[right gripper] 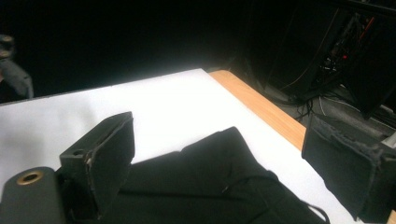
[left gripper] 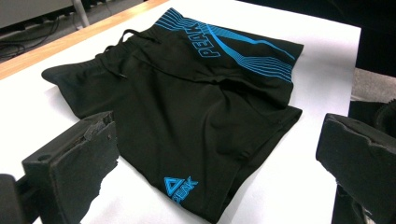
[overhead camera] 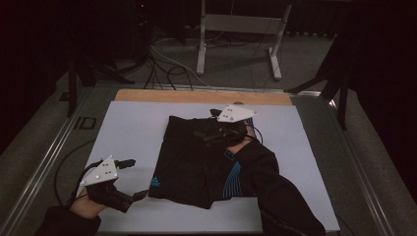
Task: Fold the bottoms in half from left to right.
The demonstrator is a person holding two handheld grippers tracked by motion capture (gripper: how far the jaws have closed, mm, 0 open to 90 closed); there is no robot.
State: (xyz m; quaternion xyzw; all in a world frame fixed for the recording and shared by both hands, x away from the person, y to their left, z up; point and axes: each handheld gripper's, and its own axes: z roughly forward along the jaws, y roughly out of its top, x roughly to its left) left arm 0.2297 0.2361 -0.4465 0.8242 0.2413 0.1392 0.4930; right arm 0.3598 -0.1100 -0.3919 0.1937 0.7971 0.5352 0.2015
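We see black sports shorts with blue stripes and logo lying flat on the white desk. The left gripper beside them and the right gripper above them both have jaws spread.

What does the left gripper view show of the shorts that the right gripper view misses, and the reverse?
Left gripper view: the blue striped panel lettered PEAK and the small blue logo near a leg hem. Right gripper view: the wooden table edge beside the shorts' plain black corner, and cables on the floor beyond. Both: the black shorts lying flat on the white table top, seen between open jaws.
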